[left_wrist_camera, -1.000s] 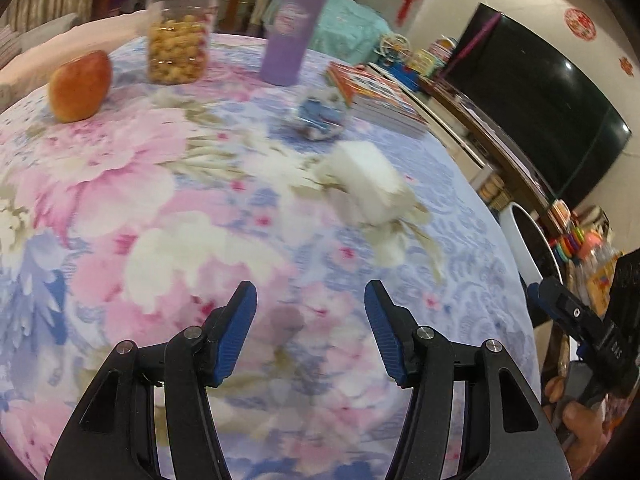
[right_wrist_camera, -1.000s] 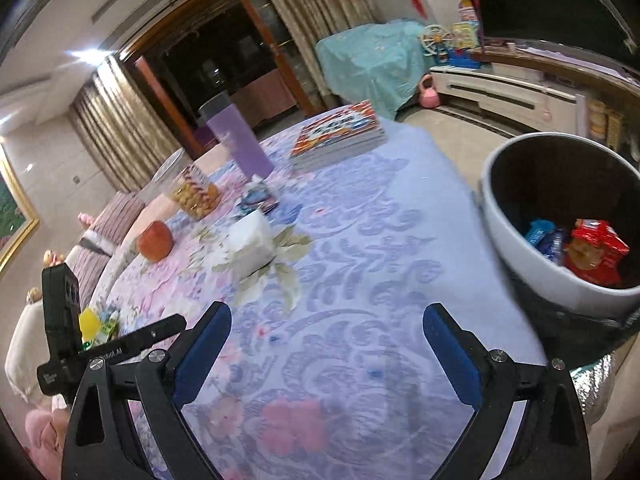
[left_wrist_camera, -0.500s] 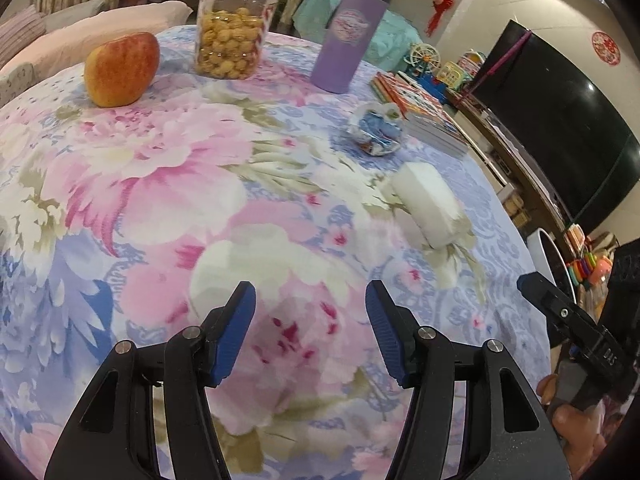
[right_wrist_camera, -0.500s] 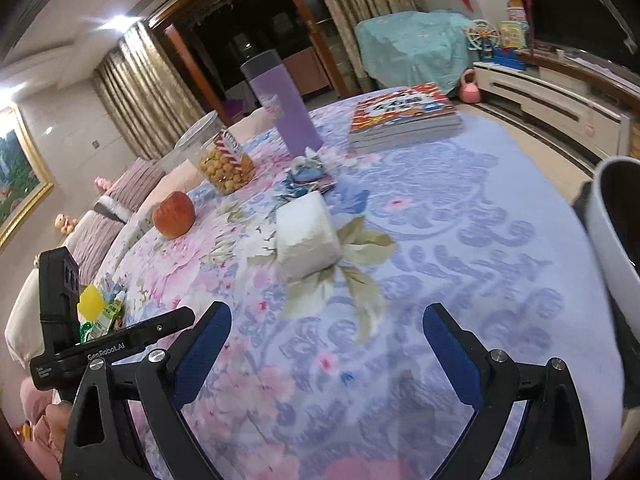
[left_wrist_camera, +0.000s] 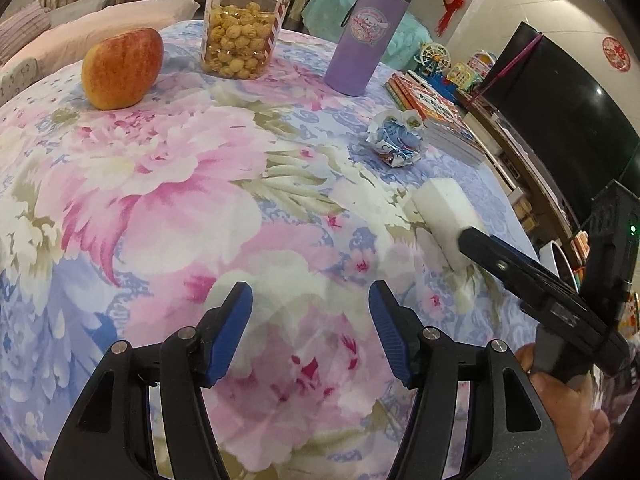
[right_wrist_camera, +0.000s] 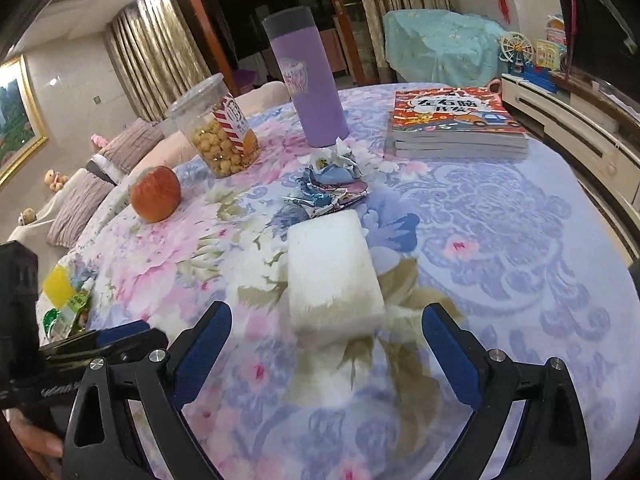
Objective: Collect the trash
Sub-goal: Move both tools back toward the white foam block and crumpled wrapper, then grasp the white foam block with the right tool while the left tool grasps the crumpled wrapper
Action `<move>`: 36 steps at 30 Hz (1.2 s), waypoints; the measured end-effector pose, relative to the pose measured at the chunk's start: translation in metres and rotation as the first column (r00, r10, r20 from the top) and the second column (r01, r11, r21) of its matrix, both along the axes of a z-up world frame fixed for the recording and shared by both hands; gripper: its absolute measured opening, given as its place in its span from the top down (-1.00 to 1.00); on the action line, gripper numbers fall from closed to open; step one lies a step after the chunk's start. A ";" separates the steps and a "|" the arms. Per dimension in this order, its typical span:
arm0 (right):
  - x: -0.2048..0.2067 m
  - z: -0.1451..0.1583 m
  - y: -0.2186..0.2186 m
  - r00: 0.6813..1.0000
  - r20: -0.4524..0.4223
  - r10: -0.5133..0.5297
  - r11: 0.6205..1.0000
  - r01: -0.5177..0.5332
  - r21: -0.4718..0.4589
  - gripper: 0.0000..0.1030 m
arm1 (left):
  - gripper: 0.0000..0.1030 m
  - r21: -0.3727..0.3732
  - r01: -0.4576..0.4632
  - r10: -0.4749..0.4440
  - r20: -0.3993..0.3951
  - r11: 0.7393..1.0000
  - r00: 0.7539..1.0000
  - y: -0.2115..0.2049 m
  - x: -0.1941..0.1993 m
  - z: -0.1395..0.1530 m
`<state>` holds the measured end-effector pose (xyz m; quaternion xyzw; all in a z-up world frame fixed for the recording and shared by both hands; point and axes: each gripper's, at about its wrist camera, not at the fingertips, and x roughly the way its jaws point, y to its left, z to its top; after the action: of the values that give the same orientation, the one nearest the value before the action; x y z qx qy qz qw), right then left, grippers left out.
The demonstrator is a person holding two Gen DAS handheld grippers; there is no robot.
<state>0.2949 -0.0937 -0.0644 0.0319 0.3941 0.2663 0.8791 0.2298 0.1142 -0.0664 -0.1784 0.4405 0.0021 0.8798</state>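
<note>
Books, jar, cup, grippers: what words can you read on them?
"左右脑开发": cover of the top book.
"GenRobot.AI", partly hidden: left gripper's side, seen from the right wrist.
Snack jar label: too blurred.
Purple tumbler sticker: too small.
Crumpled wrapper: unreadable.

wrapper: crumpled blue-and-white, lying flat, frame centre, just above the block
white block: rectangular, lying flat, lower centre on counter

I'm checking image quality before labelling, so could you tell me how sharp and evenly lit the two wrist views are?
Left wrist: apple and snack jar crisp; fisheye bends the table edge; corners vignetted black. Right wrist: white block and nearby cloth softly blurred; books sharper; ceiling lamp glare upper left.
</note>
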 end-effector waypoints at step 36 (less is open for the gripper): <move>-0.013 -0.013 -0.113 0.970 -0.061 -0.237 0.958 0.243 0.153 0.04 | 0.38 0.148 0.142 -0.149 0.039 0.979 0.988 -0.087 0.137 -0.002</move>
<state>0.2823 -0.2066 -0.0778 0.1550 0.3831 0.1875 0.8911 0.3668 0.0272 -0.0689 -0.0816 0.4289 -0.0349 0.8990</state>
